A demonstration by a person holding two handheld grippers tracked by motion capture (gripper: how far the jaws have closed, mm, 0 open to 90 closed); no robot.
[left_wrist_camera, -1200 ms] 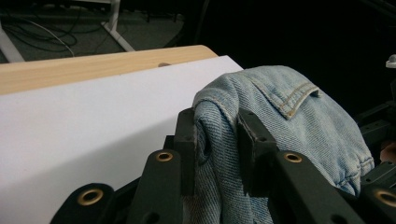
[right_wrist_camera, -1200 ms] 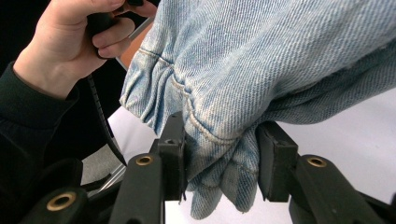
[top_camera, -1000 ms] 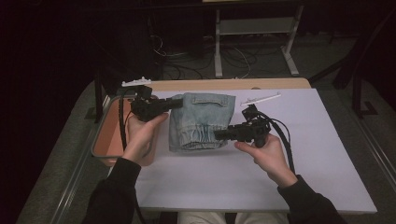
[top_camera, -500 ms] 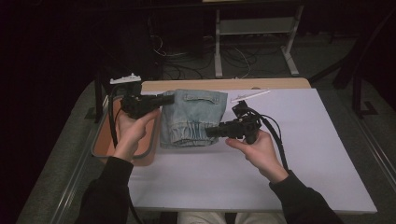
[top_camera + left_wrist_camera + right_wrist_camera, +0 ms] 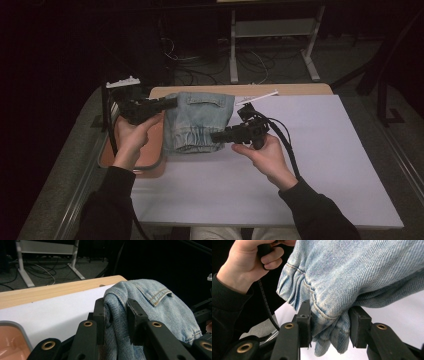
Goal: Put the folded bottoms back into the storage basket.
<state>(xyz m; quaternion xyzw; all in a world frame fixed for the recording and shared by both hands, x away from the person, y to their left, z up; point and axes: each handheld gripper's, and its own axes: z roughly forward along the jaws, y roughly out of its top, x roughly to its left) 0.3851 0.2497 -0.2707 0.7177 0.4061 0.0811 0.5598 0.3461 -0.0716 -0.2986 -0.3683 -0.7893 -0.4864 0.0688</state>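
Person at table, both forearms reaching in from near edge, folded jeans (image 5: 199,122) held up between two grippers over table's left part, partly above orange tray (image 5: 152,157) at left edge. Left gripper (image 5: 172,103) level, pointing right, jaws pinching denim fold at jeans' far left corner. Right gripper (image 5: 216,137) level, pointing left, wrist bent inward, jaws clamped on bunched hem at jeans' near right corner. White stick (image 5: 257,97) lies near table's far edge.
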